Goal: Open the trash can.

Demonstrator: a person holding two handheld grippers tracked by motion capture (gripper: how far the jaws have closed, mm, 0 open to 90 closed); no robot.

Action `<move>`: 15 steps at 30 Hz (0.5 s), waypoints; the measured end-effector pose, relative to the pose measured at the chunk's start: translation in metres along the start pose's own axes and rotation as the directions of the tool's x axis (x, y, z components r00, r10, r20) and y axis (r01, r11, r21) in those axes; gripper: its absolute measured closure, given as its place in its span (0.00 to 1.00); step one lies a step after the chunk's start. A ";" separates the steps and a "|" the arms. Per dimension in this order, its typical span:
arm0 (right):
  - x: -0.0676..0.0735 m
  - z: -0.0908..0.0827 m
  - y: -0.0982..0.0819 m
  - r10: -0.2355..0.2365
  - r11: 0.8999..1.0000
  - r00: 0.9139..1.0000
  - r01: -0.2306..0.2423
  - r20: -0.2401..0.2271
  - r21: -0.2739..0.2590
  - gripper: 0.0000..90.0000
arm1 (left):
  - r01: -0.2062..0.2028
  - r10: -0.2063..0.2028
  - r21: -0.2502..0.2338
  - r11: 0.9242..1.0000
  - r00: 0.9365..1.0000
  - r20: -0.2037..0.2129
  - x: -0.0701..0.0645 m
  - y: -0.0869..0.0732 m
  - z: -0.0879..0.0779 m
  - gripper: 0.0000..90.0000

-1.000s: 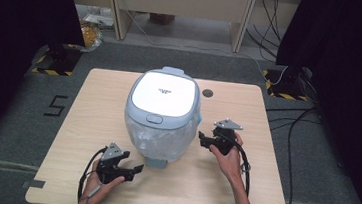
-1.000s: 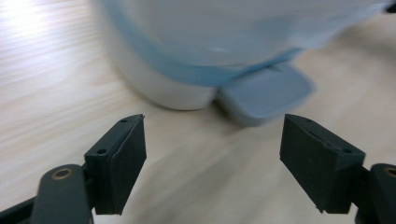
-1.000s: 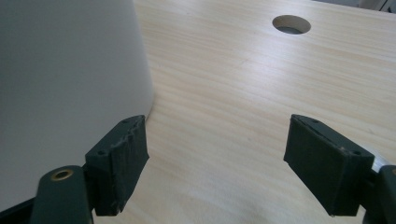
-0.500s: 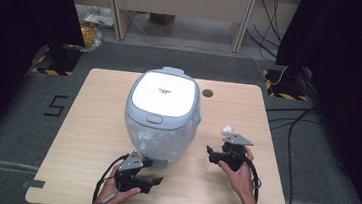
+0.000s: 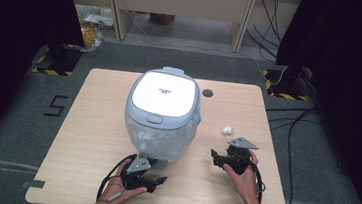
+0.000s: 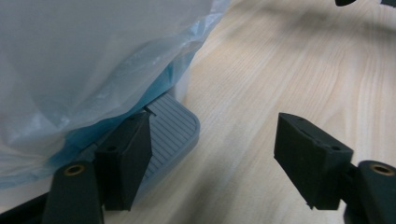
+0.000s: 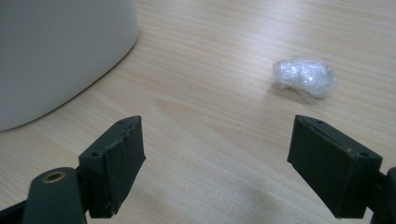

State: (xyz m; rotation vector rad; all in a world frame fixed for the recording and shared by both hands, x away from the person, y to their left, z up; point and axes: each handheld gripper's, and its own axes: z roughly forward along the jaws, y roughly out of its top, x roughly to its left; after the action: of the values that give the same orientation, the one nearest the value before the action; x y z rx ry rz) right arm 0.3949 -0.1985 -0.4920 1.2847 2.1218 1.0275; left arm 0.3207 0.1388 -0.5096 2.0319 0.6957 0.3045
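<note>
The left tool (image 5: 162, 181) has slid right along the near edge of the pale wooden table (image 5: 96, 124) since a second ago. It now sits just before the grey ribbed foot pedal (image 6: 173, 126) of the grey bin with a white lid and a clear plastic liner (image 5: 164, 100). Its jaws have just been closing, yet they are still apart and clench nothing. One jaw overlaps the pedal's edge, with bare table between them.

The right tool (image 5: 214, 157) was close beside the bin's right flank and has drawn back toward the person. Its jaws have just been opening and are released. The small crumpled ball of clear film (image 5: 227, 130) lies free on the table just beyond them.
</note>
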 end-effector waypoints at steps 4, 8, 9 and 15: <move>-0.001 0.002 -0.001 -0.002 1.000 1.000 0.002 -0.004 0.010 0.20 | -0.034 0.034 -0.001 0.999 0.999 0.001 0.001 -0.001 0.000 0.32; -0.001 0.003 -0.002 0.000 1.000 1.000 0.000 -0.009 0.016 0.20 | -0.075 0.075 0.009 0.997 0.997 -0.024 -0.003 -0.002 0.002 0.32; -0.001 0.003 -0.002 0.000 1.000 1.000 0.000 -0.008 0.016 0.21 | -0.080 0.080 0.011 0.997 0.997 -0.024 -0.002 -0.002 0.002 0.32; -0.002 0.005 -0.002 0.005 1.000 1.000 -0.005 -0.012 0.026 0.21 | -0.091 0.091 0.025 0.996 0.995 -0.028 -0.004 -0.002 0.003 0.32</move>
State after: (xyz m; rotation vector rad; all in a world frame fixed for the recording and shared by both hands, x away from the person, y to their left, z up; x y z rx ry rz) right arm 0.3987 -0.1987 -0.4967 1.2995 2.1484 1.0149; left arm 0.3184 0.1354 -0.5123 2.0892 0.6281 0.3811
